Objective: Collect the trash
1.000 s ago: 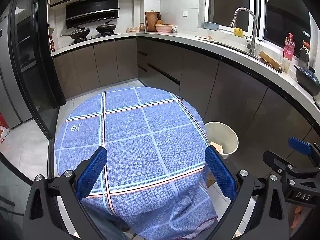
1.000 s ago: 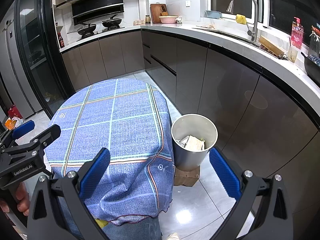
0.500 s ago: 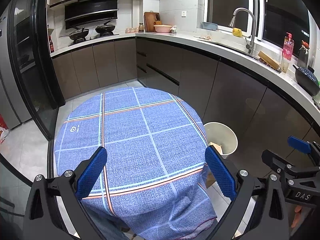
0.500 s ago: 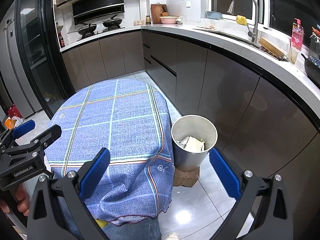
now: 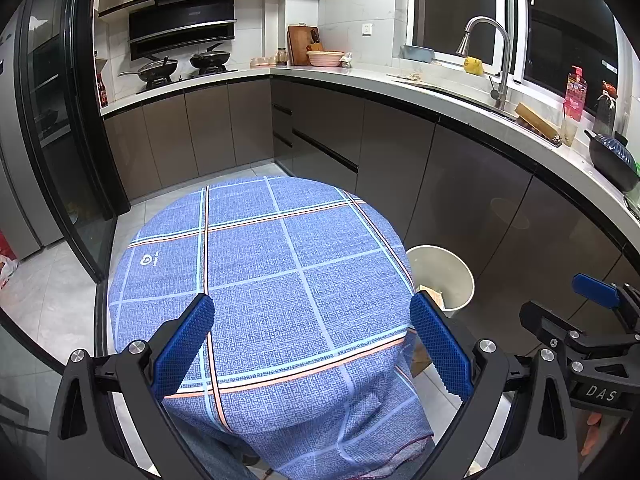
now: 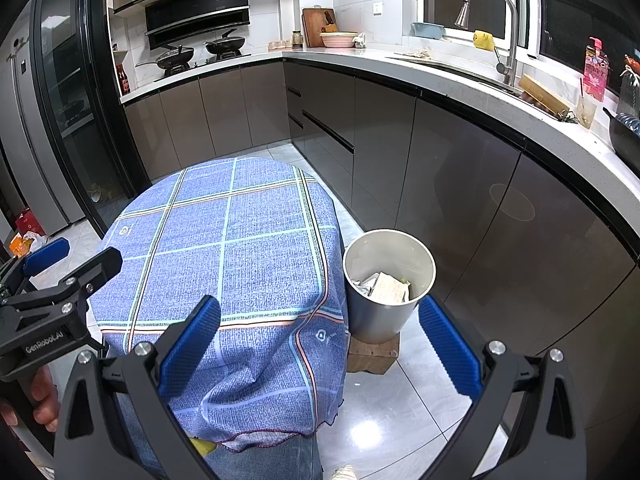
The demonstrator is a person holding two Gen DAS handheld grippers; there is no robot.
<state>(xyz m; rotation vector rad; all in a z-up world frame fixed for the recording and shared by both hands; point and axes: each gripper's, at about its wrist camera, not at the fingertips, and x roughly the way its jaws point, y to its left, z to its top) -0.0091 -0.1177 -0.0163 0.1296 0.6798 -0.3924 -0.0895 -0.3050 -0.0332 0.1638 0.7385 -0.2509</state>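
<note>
Two empty grippers over a covered round table, with the bin beside it.

In the left wrist view, the left gripper (image 5: 312, 344) has its fingers wide apart above the blue checked tablecloth (image 5: 256, 280), and the bin (image 5: 444, 276) is half hidden behind the table edge. The right wrist view shows the right gripper (image 6: 320, 344) also spread apart, and here the trash (image 6: 388, 288) is seen inside the bin (image 6: 380, 320), which stands on a wooden block (image 6: 372, 354).

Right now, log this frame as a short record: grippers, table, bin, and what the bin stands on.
left gripper: open, empty, above the table
right gripper: open, empty
table: round, covered by blue plaid cloth, no trash visible on top
bin: beside the table, holds paper trash
bin support: wooden block on the floor
</note>
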